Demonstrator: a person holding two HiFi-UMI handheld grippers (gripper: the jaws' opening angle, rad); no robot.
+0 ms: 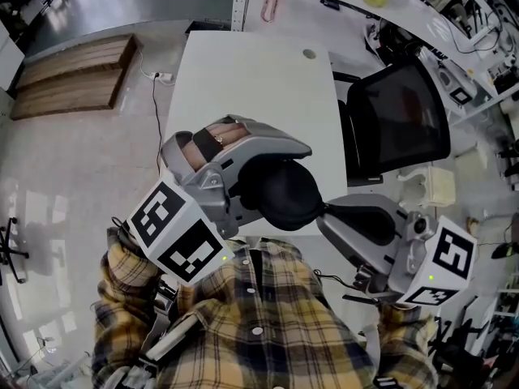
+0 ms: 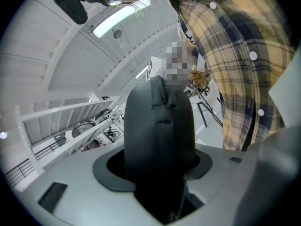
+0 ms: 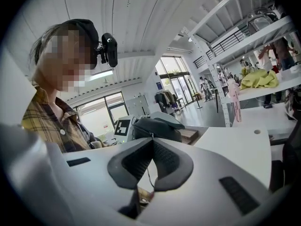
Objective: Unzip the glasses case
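Fingers (image 2: pixel 106 173) of left gripper (image 2: pixel 160 173) clamping glasses case (image 2: pixel 160 126), right gripper (image 3: pixel 151 142) pinching zipper pull (image 3: pixel 147 177)

We're hugging both grippers up against our plaid shirt (image 1: pixel 268 322), so nothing's squeezing in behind. The left gripper (image 1: pixel 263 173) is packed full of glasses case (image 1: pixel 292 201) and the right gripper (image 1: pixel 324 211) is pinching the zip cord (image 3: pixel 149 178), leaving no gap between them. Ahead, the white table (image 1: pixel 251 79) is sitting bare. A black chair (image 1: pixel 397 116) is crowding its right edge, with open floor (image 1: pixel 89 160) running along its left.

No readable text, labels, brands or numbers anywhere in view.
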